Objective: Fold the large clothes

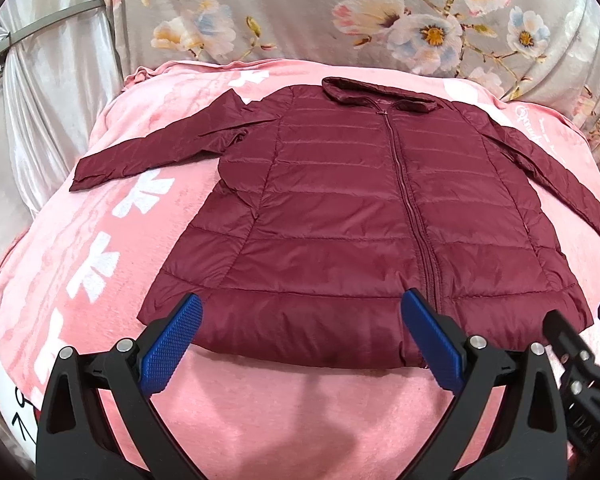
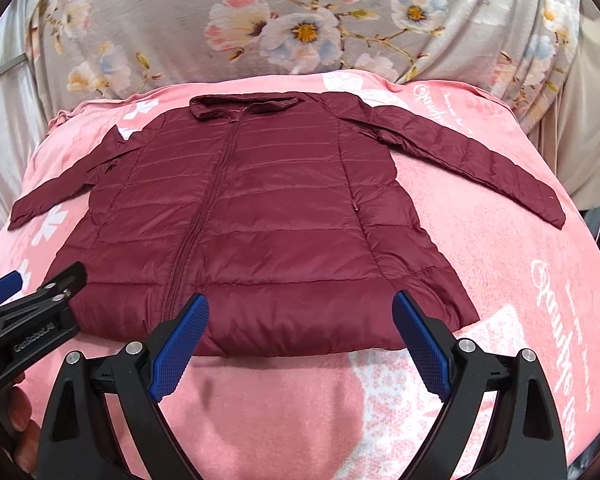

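Okay, we read "GenRobot.AI" on left gripper (image 2: 4, 284), both ours gaping, right gripper (image 2: 300, 320) empty, maroon jacket (image 1: 360, 216) flat, pink blanket (image 2: 500, 280), floral sheet (image 1: 300, 12) behind.

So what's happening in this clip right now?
A person holds a two-finger gripper in each hand over a maroon puffer jacket spread flat, zipped, sleeves out, on a pink blanket. The left gripper and right gripper both hang open near the hem, gripping nothing. No fold shows yet.
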{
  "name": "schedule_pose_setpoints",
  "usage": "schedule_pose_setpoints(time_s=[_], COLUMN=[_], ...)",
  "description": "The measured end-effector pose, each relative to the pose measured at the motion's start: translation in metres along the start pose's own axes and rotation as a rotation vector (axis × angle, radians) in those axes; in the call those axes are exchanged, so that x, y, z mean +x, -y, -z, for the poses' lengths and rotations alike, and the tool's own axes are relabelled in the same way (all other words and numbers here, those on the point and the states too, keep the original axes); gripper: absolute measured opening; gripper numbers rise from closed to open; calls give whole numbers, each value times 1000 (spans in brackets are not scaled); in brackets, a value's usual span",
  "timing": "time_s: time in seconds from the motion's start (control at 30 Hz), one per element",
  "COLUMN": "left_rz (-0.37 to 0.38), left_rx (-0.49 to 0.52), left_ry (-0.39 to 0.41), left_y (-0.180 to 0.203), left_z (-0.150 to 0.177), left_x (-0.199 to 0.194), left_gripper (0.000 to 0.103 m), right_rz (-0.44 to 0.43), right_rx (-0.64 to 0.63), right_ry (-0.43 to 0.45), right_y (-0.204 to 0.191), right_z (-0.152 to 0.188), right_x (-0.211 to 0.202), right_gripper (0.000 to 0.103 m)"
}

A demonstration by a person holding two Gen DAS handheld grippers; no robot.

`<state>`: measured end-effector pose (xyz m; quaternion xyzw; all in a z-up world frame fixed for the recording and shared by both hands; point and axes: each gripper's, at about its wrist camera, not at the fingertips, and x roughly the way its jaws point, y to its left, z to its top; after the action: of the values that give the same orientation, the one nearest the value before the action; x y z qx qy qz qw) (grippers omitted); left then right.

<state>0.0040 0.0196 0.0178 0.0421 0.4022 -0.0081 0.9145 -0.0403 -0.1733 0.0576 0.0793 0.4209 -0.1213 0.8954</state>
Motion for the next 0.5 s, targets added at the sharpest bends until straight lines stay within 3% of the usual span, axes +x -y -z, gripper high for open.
schedule_pose_setpoints(time_s=[0.5], left_rz=[-14], left_rx=[-11], left_ry=[5], left_y=[-12], left_z=[-3], left_x=[-6], left_gripper=[97], right_rz=[0], right_rx=[-4], right_ry=[-11], right_y=[-1], right_z=[-1], right_x=[-4], right_gripper=[91])
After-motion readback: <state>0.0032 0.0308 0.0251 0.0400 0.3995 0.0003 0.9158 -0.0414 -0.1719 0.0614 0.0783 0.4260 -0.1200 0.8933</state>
